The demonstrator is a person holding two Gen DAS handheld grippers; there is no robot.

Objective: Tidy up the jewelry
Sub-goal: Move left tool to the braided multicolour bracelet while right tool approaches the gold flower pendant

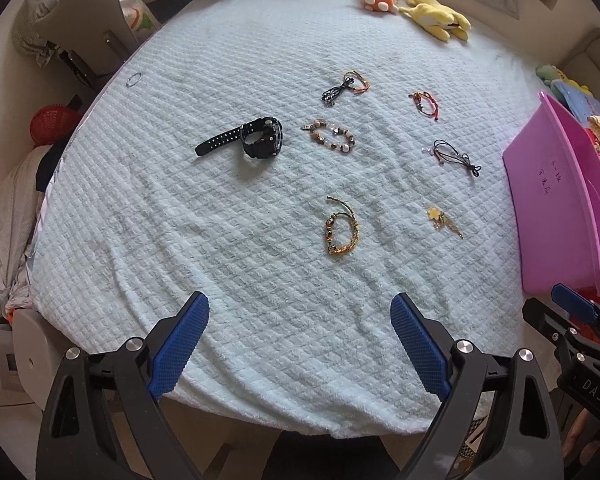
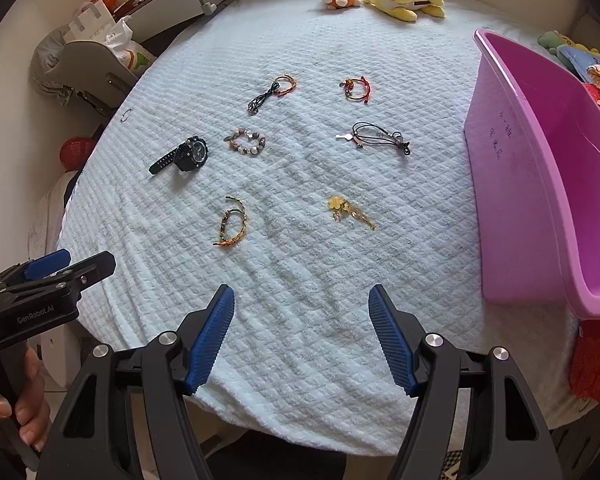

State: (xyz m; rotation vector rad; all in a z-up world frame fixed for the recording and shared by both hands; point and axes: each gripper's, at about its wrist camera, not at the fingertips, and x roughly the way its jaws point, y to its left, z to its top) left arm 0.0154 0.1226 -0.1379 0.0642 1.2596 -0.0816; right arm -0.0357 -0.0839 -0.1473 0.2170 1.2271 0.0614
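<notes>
both grippers wide open, nothing held: left gripper (image 1: 300, 344), right gripper (image 2: 302, 332). the yellow flower charm (image 2: 348, 210) lies on the towel (image 2: 300, 360) ahead of the right gripper, long axis slanting toward the pink bin (image 2: 540, 200). the braided bracelet (image 1: 342, 226) is straight ahead of the left gripper, so likely one piece each.

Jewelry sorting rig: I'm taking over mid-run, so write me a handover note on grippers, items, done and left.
Left gripper: open, empty, above the near edge of the pale blue quilted blanket.
Right gripper: open, empty, also over the near edge.
Pink plastic bin: on the right, no jewelry visible inside.
On the blanket: black strap watch, beaded stone bracelet, gold-and-green beaded bracelet, yellow flower charm, black cord necklace, red-orange cord bracelet, black-and-orange cord bracelet, thin metal ring far left.
Done: nothing visibly sorted.
Left: every piece.
</notes>
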